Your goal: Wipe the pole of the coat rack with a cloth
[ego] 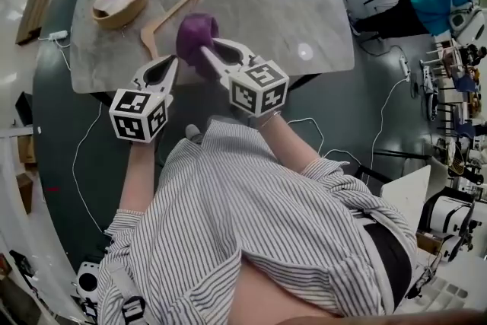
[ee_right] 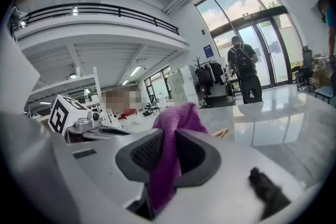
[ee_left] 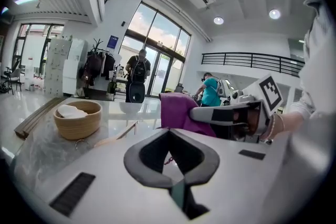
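Above the near edge of the grey marble counter (ego: pixel 251 4), the right gripper (ee_right: pixel 167 140) has its jaws clamped on a purple terry cloth (ee_right: pixel 176 119). The cloth bunches past the tips, so a soft wad rather than bare plastic would meet the wood. The left gripper (ee_left: pixel 169 132) hangs beside it, jaws pressed together on nothing, seemingly free to steady things. Farther in on the counter lies a pale forked wooden piece (ego: pixel 171 15), probably part of the rack; no upright pole shows. At the counter's far left corner sits a round tan bowl (ego: pixel 122 0).
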`<action>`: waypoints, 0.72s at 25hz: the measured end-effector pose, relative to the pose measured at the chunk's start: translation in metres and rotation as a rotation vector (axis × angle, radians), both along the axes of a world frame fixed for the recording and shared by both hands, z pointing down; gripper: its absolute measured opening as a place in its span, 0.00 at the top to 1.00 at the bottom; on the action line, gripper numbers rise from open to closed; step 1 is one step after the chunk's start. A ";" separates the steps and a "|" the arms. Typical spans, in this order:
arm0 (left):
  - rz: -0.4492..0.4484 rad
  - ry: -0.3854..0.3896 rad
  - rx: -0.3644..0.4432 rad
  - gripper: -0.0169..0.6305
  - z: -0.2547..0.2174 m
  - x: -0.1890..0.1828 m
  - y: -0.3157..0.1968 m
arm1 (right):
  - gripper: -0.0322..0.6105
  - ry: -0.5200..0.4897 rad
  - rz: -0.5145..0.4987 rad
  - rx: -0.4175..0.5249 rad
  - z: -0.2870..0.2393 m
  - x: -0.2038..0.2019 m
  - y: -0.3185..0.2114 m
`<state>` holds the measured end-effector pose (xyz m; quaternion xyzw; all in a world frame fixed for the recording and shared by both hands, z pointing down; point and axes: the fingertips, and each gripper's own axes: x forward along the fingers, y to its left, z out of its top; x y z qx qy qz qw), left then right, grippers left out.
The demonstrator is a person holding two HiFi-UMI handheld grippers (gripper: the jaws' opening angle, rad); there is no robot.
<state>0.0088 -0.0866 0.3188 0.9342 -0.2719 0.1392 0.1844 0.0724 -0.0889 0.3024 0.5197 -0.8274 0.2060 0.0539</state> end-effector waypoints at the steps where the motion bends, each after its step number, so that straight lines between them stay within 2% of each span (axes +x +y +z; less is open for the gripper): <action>1: 0.001 0.006 0.003 0.96 -0.003 0.004 0.000 | 0.84 -0.005 0.007 0.002 -0.001 0.004 0.001; 5: -0.016 0.039 0.007 0.96 -0.020 0.020 -0.002 | 0.84 -0.059 0.039 0.013 -0.011 0.024 0.003; 10: -0.057 0.048 0.005 0.96 -0.027 0.044 -0.006 | 0.84 -0.044 0.027 0.018 -0.015 0.054 0.007; 15: -0.093 0.085 -0.004 0.96 -0.026 0.037 -0.006 | 0.84 -0.075 0.024 0.025 -0.017 0.053 0.007; 18: -0.095 0.079 -0.002 0.96 -0.026 0.042 -0.005 | 0.84 -0.100 0.015 0.026 -0.021 0.056 0.008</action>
